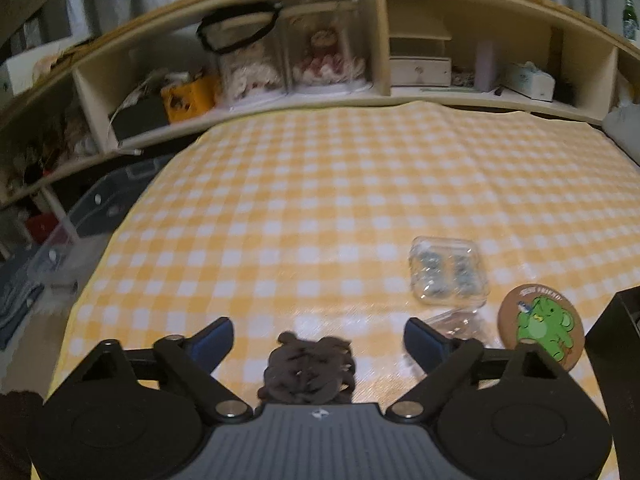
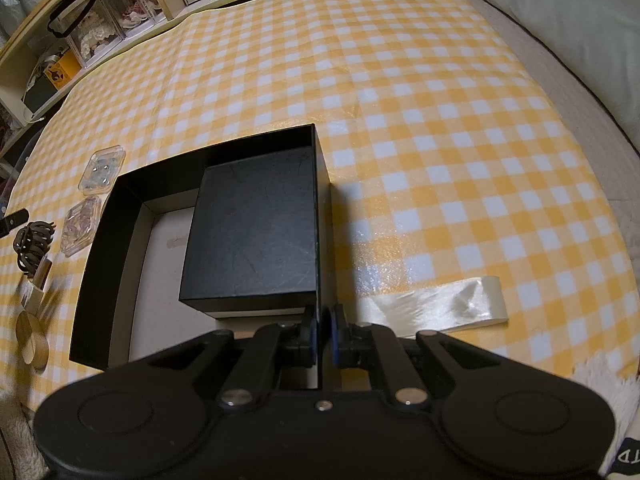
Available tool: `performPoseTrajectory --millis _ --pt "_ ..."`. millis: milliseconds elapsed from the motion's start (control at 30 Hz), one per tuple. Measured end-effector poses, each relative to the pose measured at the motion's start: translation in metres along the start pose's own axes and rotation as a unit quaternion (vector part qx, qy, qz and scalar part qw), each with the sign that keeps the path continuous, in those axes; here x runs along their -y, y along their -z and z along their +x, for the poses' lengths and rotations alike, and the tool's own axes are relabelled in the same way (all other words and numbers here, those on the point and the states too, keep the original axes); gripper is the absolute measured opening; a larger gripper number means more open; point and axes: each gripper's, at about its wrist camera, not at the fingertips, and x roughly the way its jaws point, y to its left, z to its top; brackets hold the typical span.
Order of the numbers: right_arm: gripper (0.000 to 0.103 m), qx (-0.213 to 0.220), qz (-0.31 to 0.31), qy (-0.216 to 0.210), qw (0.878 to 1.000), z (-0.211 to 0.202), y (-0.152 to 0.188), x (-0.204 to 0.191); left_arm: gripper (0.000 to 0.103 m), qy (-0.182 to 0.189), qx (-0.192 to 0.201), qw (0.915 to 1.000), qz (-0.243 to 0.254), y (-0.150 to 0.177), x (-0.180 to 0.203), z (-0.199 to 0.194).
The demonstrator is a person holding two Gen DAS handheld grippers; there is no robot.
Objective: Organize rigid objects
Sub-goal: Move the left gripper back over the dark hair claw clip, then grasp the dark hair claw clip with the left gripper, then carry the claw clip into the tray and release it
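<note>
A: Dim, warm indoor light. The left wrist view is soft with motion blur; the shelf (image 1: 320,60) bows along the top edge.

B: The right wrist view is sharper. Glare sits on the cloth (image 2: 380,268) at lower right, corners dark.

Your left gripper (image 1: 318,340) points forward and slightly downward over the checked cloth (image 1: 320,200), its blue-padded fingers (image 1: 212,340) spread well apart. A dark hair claw (image 1: 308,372) lies between them, and neither pad touches it.

Your right gripper (image 2: 325,330) tilts steeply down at the near right corner of the open black box (image 2: 120,208). Its fingertips (image 2: 308,330) are pinched together on the box's right wall, one inside and one outside.
</note>
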Motion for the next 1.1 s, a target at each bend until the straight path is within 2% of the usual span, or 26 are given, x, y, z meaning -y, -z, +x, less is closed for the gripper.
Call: performPoseTrajectory --millis 133,233,300,533,667,800,933,1100 --pt "0.007 0.000 0.000 0.000 1.000 0.000 0.000 0.000 0.077 0.003 -0.016 0.9998 -0.009 0.007 -0.008 0.009" --pt "0.007 0.000 0.000 0.000 1.000 0.000 0.000 0.000 0.062 0.002 -0.029 0.9995 -0.011 0.011 -0.010 0.014" --pt "0.007 0.000 0.000 0.000 1.000 0.000 0.000 0.000 0.048 0.002 -0.035 0.9993 -0.013 0.013 -0.010 0.016" --pt "0.007 0.000 0.000 0.000 1.000 0.000 0.000 0.000 0.047 -0.015 -0.036 0.9991 -0.017 0.011 -0.008 0.015" --pt "0.007 0.000 0.001 -0.001 1.000 0.000 -0.001 0.000 0.047 -0.008 -0.027 0.9985 -0.048 0.000 -0.009 0.006" --pt "0.007 0.000 0.001 -0.001 1.000 0.000 -0.001 0.000 0.047 0.031 -0.014 0.9957 -0.086 -0.017 0.003 -0.012" --pt "0.007 0.000 0.001 -0.001 1.000 0.000 -0.001 0.001 0.047 0.103 -0.008 0.9891 -0.105 -0.029 0.033 -0.031" --pt "0.007 0.000 0.001 -0.001 1.000 0.000 -0.001 0.002 0.047 0.187 -0.004 0.9786 -0.086 -0.032 0.085 -0.058"
